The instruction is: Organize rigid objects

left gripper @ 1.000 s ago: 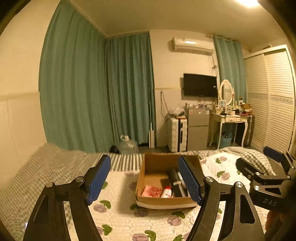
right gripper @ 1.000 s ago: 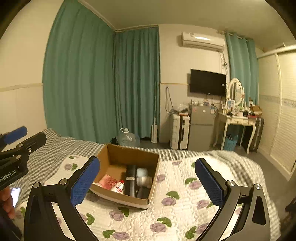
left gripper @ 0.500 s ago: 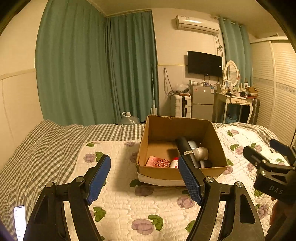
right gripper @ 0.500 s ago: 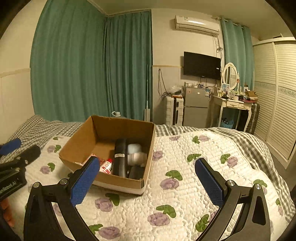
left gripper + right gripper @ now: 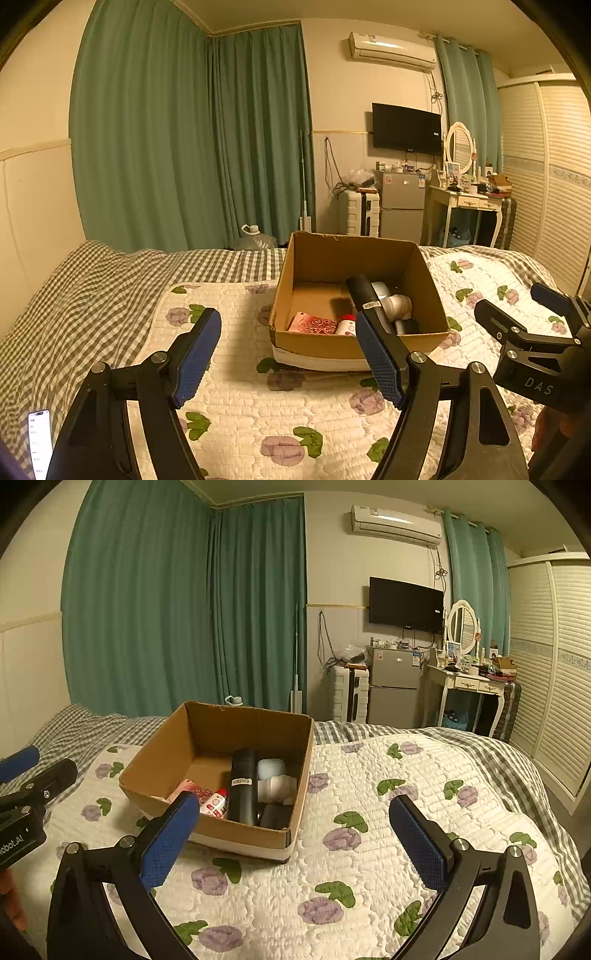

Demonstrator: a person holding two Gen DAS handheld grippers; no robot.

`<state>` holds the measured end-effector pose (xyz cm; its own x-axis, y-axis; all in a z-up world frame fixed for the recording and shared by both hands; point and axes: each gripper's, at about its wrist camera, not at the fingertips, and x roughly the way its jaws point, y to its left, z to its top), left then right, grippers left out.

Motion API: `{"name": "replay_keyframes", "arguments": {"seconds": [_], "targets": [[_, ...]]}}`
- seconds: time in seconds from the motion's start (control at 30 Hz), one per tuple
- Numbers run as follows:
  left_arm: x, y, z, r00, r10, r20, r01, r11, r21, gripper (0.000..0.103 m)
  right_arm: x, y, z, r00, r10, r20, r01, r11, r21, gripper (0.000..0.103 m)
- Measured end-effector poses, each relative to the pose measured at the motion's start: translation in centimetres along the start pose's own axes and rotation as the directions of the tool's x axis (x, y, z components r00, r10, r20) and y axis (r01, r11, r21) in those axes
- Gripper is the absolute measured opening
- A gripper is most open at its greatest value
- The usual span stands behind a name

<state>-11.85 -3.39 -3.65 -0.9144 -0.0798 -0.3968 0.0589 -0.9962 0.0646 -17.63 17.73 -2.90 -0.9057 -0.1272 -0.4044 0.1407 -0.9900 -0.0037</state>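
An open cardboard box [image 5: 325, 254] [image 5: 243, 720] sits on the bed's floral quilt. Inside lie a black cylinder bottle [image 5: 243, 786] [image 5: 364, 291], a small white bottle with a red cap [image 5: 215, 804] [image 5: 345, 325], a pink floral packet [image 5: 314, 324] [image 5: 186, 788], a pale blue item [image 5: 271, 768], a white item [image 5: 277, 786] and a dark item [image 5: 275, 816]. My left gripper [image 5: 288, 354] is open and empty, hovering before the box's left front. My right gripper [image 5: 295, 842] is open and empty before the box's right front corner. Each gripper shows at the edge of the other's view.
A phone [image 5: 40, 441] lies on the checked blanket at the near left. Beyond the bed stand green curtains, a water jug [image 5: 255, 238], a suitcase [image 5: 364, 212], a small fridge [image 5: 402, 206], a dressing table [image 5: 469, 206] and a louvred wardrobe [image 5: 554, 184].
Both grippers have come down and closer to the box, so it looms larger and I look more into it. Both stay open and empty.
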Motion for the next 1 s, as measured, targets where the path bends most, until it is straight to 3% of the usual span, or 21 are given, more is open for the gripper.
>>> {"name": "replay_keyframes", "arguments": {"seconds": [1.0], "targets": [[-0.05,-0.29,-0.28,1.0,0.005,-0.012,-0.005,1.0,0.003,0.078,0.44,0.16,-0.26,1.0,-0.008,-0.017,0.008,1.0,-0.007,0.103]]}}
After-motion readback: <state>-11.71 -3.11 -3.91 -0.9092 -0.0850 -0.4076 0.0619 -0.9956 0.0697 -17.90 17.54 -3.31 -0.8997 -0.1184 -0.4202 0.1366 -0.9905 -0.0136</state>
